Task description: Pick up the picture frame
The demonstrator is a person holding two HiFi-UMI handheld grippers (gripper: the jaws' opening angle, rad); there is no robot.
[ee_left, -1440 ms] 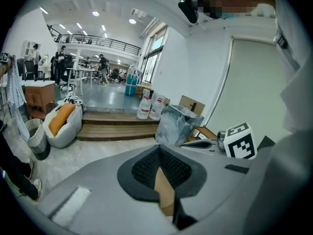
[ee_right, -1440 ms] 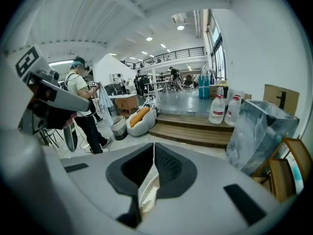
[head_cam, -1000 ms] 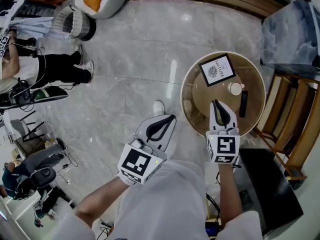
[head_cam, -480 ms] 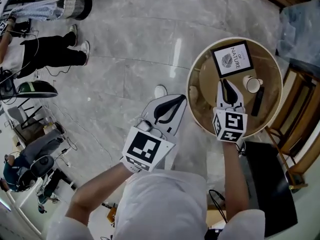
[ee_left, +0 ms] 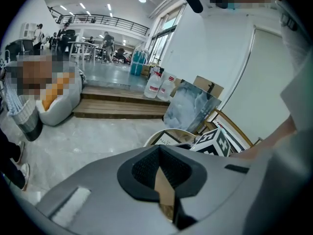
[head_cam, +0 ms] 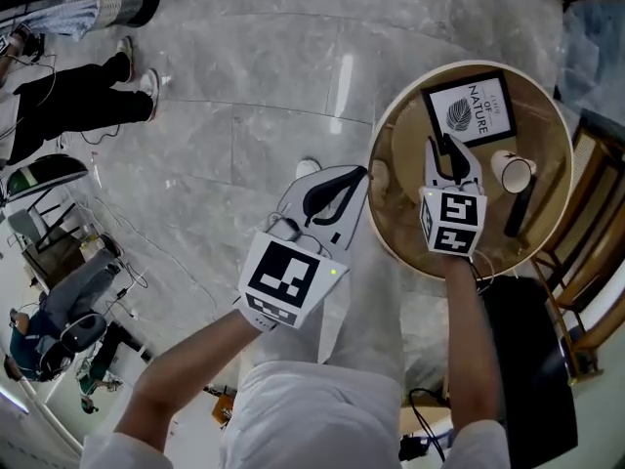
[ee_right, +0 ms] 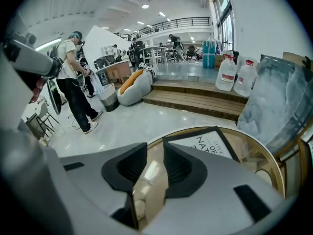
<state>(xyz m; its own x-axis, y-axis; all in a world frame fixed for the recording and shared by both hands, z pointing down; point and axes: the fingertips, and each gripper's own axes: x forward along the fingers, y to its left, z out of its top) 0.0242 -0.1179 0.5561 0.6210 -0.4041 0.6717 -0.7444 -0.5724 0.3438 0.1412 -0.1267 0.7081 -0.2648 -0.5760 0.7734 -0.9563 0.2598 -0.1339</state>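
Note:
The picture frame [head_cam: 469,107], black-edged with a white leaf print, lies flat at the far side of the round glass-topped table [head_cam: 395,199]. My right gripper [head_cam: 447,147] hovers over the table just short of the frame's near edge, its jaws a little open and holding nothing. In the right gripper view the frame [ee_right: 205,141] lies just beyond the right gripper [ee_right: 155,150]. My left gripper [head_cam: 344,176] is shut and empty, over the floor left of the table. The left gripper view shows its tips [ee_left: 159,151] touching, with the table rim [ee_left: 168,133] beyond.
A white cup [head_cam: 512,171] and a black remote [head_cam: 518,211] sit on the table right of my right gripper. A wooden chair [head_cam: 586,233] and a dark panel [head_cam: 527,360] stand to the right. A person [head_cam: 78,96] stands on the marble floor at far left.
My right gripper has moved forward across the table toward the frame and its jaws have parted slightly. The left gripper has kept pace beside the table, still shut.

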